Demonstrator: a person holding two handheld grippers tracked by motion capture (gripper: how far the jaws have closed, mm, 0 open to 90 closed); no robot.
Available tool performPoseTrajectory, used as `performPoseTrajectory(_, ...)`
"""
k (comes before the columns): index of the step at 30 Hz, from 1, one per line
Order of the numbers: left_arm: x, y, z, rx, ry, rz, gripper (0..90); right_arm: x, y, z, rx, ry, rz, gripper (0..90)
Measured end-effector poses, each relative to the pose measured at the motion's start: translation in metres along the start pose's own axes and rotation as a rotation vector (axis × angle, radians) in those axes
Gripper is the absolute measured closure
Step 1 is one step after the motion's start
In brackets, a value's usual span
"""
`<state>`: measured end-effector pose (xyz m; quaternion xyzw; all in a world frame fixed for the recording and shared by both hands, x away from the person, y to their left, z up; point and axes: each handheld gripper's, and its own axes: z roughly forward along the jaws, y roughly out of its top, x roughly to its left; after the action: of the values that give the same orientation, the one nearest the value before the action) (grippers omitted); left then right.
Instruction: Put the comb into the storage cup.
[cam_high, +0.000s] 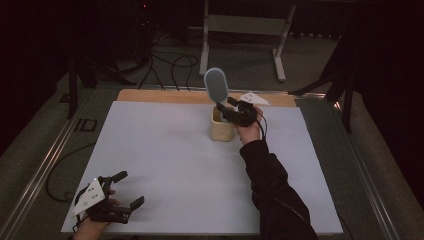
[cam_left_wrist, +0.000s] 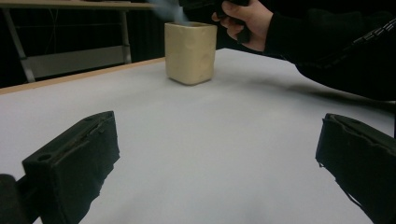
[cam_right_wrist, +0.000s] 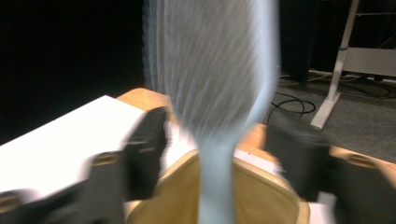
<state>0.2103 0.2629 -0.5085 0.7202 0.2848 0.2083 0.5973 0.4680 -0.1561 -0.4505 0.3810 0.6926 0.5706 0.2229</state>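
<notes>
At frame centre, the right gripper (cam_high: 231, 111) stands with jaws apart around the brush (cam_high: 216, 85) in the cup (cam_high: 221, 129); a bump could tip it. Left gripper (cam_high: 122, 190) wide, idle.

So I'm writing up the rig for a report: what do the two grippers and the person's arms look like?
Both are black handheld tools with two blocky black jaws. The left gripper carries a pale three-cornered plate on top, as does the right gripper, and a thin dark cable trails from each. The right arm wears a long black sleeve.
</notes>
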Motion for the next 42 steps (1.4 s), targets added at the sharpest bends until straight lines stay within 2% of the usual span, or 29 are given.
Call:
performPoseTrajectory(1, 0.0, 0.0, 0.0, -0.001, 0.0, 0.002, 0.0, 0.001, 0.001, -0.001, 0.004, -0.002, -0.002, 19.3)
performPoseTrajectory(2, 0.0, 0.0, 0.0, -0.002, 0.001, 0.003, 0.0, 0.003, 0.001, -0.001, 0.009, -0.002, -0.013, 13.6)
performPoseTrajectory(4, 0.0, 0.0, 0.0, -0.005, 0.002, 0.001, 0.0, 0.005, 0.002, -0.003, 0.014, 0.003, -0.039, 8.2)
performPoseTrajectory(5, 0.0, 0.0, 0.0, -0.005, 0.002, 0.0, 0.0, 0.005, 0.002, -0.004, 0.017, 0.019, -0.047, 8.0)
performPoseTrajectory(14, 0.0, 0.0, 0.0, -0.003, 0.003, 0.003, 0.0, 0.006, 0.007, -0.01, 0.008, 0.02, -0.071, 7.6)
performPoseTrajectory(18, -0.001, 0.0, 0.0, -0.002, 0.003, 0.003, 0.0, 0.007, 0.008, -0.012, 0.009, 0.013, -0.074, 7.6)
performPoseTrajectory(20, -0.001, 0.001, 0.001, -0.002, 0.002, 0.003, 0.0, 0.006, 0.01, -0.013, 0.016, 0.026, -0.066, 7.6)
performPoseTrajectory(42, -0.001, 0.001, 0.004, 0.003, -0.002, 0.006, 0.0, 0.005, 0.017, -0.025, 0.07, 0.055, -0.065, 7.6)
